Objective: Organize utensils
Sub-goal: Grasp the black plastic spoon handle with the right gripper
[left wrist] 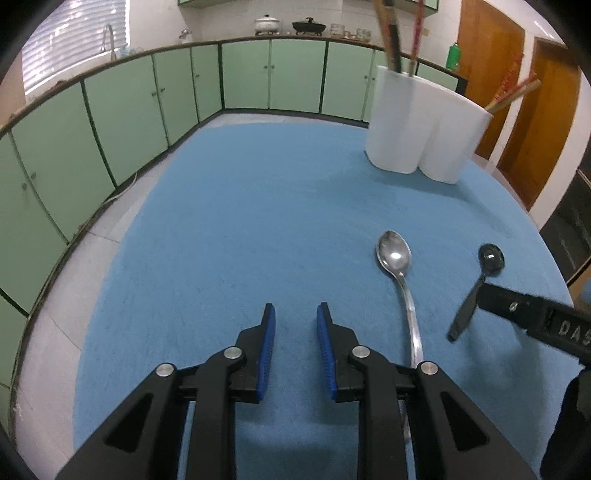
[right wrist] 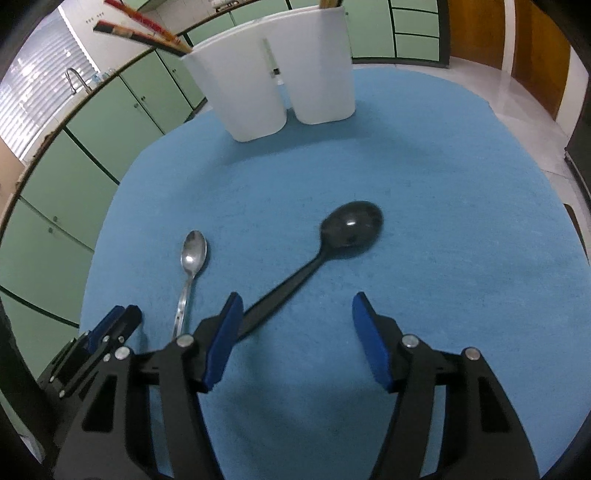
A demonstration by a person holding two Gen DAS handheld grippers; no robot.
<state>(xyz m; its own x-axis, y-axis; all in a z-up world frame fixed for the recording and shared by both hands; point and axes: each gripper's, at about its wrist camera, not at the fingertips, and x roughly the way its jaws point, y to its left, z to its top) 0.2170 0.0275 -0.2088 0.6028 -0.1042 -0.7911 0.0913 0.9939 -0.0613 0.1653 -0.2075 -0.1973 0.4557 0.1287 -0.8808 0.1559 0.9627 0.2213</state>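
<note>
A metal spoon (left wrist: 397,266) and a black plastic spoon (left wrist: 487,267) lie on the blue table mat (left wrist: 240,229). A white two-part utensil holder (left wrist: 424,125) with chopsticks (left wrist: 391,33) stands at the far side. My left gripper (left wrist: 295,317) is open and empty, left of the metal spoon. In the right wrist view my right gripper (right wrist: 297,314) is open; the black spoon's (right wrist: 347,229) handle lies next to its left finger (right wrist: 225,332). The metal spoon (right wrist: 190,266) and the holder (right wrist: 280,70) also show there.
Green kitchen cabinets (left wrist: 129,110) run along the left and back beyond the table edge. Wooden doors (left wrist: 517,92) stand at the right. The left gripper shows at the lower left of the right wrist view (right wrist: 107,336).
</note>
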